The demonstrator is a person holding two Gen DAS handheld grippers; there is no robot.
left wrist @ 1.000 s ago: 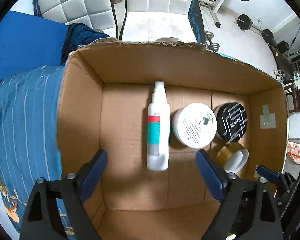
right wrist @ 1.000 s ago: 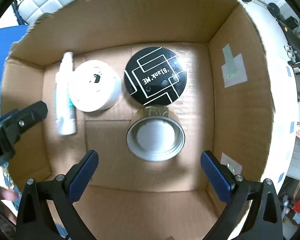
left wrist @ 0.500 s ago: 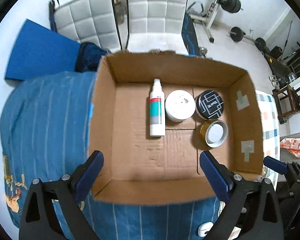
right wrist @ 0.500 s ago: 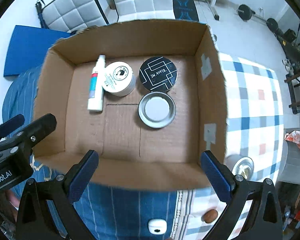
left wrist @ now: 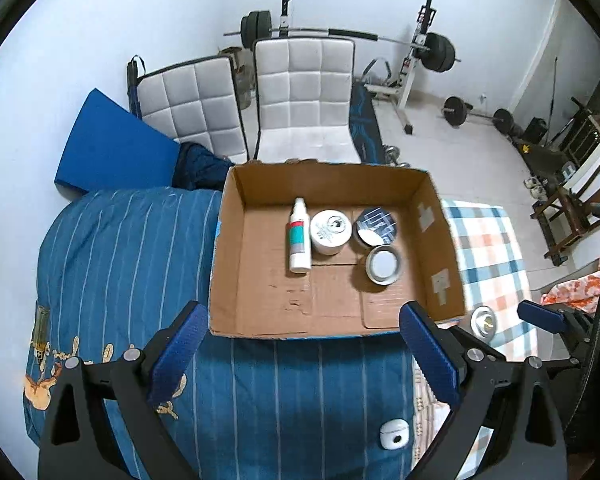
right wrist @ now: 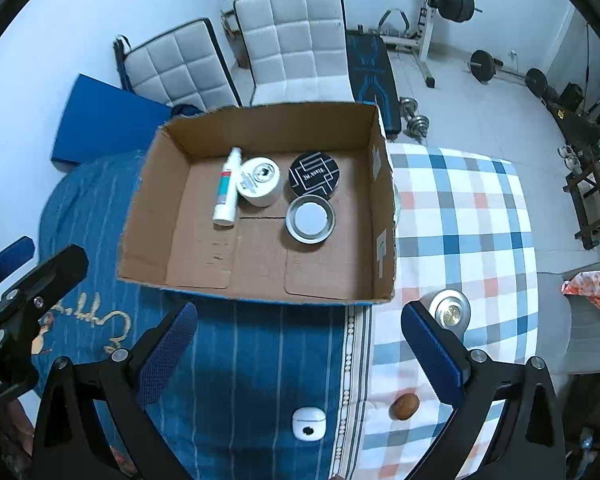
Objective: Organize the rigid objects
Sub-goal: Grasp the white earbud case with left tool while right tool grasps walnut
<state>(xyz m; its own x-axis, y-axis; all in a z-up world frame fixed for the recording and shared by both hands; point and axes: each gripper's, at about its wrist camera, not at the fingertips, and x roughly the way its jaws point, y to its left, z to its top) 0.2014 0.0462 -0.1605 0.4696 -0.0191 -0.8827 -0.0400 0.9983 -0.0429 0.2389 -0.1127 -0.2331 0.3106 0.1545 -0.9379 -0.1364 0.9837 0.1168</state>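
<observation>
Tin [right wrist: 449, 314] on the bed lies just outside the box [right wrist: 384, 216], right beside our right hand-held gripper [right wrist: 300, 354]; left one [left wrist: 304, 354] farther. Both spread, empty.

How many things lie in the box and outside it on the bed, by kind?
Spray bottle: 1
Jars and tins in the box: 3
Silver lid: 1
White case: 1
Brown nut-like thing: 1
Total: 7
</observation>
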